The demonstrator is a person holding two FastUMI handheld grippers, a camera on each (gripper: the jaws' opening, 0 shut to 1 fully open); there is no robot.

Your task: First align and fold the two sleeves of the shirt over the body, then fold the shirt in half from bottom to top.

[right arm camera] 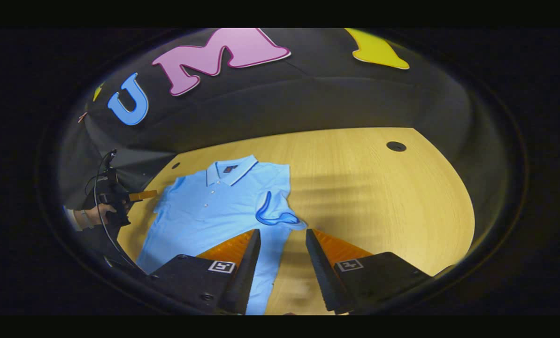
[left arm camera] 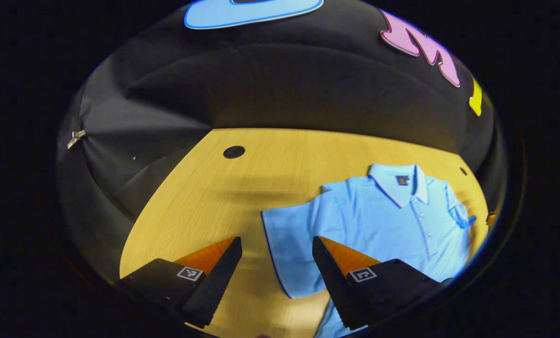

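A light blue polo shirt [left arm camera: 378,220] lies face up on the wooden table [left arm camera: 261,188], collar toward the far edge. One sleeve [left arm camera: 289,249] is spread flat, and my left gripper [left arm camera: 276,241] hangs open just above its outer edge. In the right gripper view the shirt [right arm camera: 209,211] lies left of centre, and its other sleeve [right arm camera: 277,213] is crumpled, with the dark-trimmed hem curled up. My right gripper [right arm camera: 283,232] is open right in front of that sleeve. A hand [right arm camera: 92,216] holds the left gripper [right arm camera: 141,195] by the shirt's far side.
A round black grommet hole [left arm camera: 233,151] sits in the table left of the shirt, and another hole [right arm camera: 396,146] lies far right in the right gripper view. Bare wood [right arm camera: 392,202] extends right of the shirt. The black booth wall [left arm camera: 284,84] closes off the back.
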